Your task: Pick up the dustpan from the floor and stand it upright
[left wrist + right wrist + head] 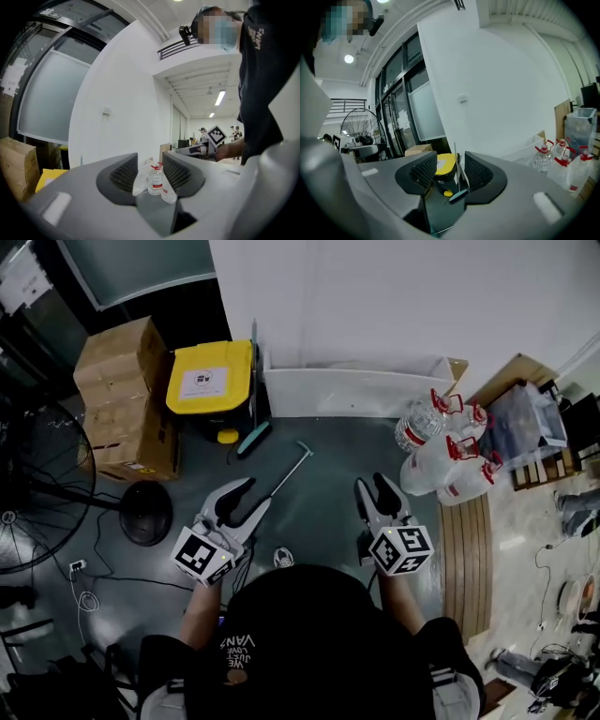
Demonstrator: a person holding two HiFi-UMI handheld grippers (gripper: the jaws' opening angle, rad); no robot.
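The dustpan point(253, 432) stands by the yellow-lidded bin, its thin handle point(254, 362) pointing up and its teal lip on the dark floor. In the right gripper view the dustpan point(458, 194) shows far off between the jaws, pole upright. My left gripper point(251, 497) hovers over the floor short of it, open and empty. My right gripper point(373, 489) is level with it to the right, also open and empty. In the left gripper view my left gripper point(150, 172) frames only distant water bottles. My right gripper point(445, 174) holds nothing.
A thin grey rod point(289, 472) lies on the floor between the grippers. A yellow-lidded bin point(208, 379) and cardboard boxes point(127, 395) stand at the back left, by a fan point(37, 484). Water jugs point(445, 457) cluster at the right. A white tray point(356, 390) lines the wall.
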